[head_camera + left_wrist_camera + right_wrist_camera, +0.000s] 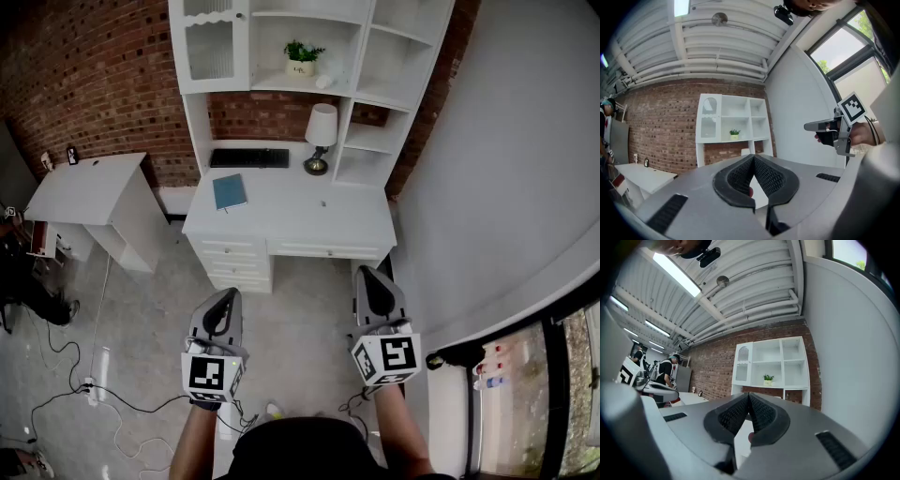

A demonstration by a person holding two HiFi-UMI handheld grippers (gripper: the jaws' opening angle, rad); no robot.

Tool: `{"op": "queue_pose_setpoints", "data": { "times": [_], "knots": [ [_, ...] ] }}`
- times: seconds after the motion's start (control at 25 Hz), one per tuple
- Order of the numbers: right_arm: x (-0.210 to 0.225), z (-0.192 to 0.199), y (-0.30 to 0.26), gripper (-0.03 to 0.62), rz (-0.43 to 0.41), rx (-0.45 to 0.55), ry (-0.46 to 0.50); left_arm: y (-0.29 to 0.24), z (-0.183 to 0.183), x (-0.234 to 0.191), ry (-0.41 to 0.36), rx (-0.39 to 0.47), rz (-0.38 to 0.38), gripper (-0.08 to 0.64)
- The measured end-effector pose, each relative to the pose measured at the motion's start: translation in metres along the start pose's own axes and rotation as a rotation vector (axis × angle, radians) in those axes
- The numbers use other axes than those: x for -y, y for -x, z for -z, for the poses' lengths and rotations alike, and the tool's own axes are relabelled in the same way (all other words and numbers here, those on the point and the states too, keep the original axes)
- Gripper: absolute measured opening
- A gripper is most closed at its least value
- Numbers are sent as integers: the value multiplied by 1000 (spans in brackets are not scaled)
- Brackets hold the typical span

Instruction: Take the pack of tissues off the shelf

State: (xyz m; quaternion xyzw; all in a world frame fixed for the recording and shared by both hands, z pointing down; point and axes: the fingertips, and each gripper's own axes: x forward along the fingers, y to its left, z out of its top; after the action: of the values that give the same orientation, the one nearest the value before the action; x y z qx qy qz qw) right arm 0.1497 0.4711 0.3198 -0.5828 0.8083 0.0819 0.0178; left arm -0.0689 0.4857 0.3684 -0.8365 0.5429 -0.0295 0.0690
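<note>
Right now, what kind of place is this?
Probably a study or home-office corner: a white desk with a shelf unit, a keyboard and a table lamp, against a brick wall.

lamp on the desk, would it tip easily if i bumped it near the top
Probably yes: the lamp carries a wide white shade on a narrow neck, so a push up high could rock it. Its round dark base looks fairly broad, which likely steadies it against low nudges. The shade seems light and may dent.

Far: white desk [300,211] against brick wall, shelf unit [272,89] above. Potted plant [302,56] on shelf, small white pack [323,82] just right. Lamp [320,136], keyboard [249,157], blue notebook [229,191] on desk. Near: left gripper [228,292], right gripper [367,272].
</note>
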Motion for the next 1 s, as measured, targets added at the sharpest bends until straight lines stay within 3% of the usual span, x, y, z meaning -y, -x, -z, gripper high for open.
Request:
{"op": "queue_pose_setpoints", "data": {
  "times": [0.24, 0.44, 0.68, 1.0],
  "knots": [
    [28, -13, 48, 2, -56, 19, -8, -4, -21, 68, 11, -3, 28, 5],
    [62, -11, 82, 3, -20, 36, 4, -8, -31, 108, -22, -7, 41, 5],
    [71, -7, 90, 3, -3, 40, -30, 4, -36, 102, -40, -6, 18, 5],
    [63, -17, 78, 3, -27, 54, 19, 0, -42, 88, -25, 18, -5, 5]
  ]
}}
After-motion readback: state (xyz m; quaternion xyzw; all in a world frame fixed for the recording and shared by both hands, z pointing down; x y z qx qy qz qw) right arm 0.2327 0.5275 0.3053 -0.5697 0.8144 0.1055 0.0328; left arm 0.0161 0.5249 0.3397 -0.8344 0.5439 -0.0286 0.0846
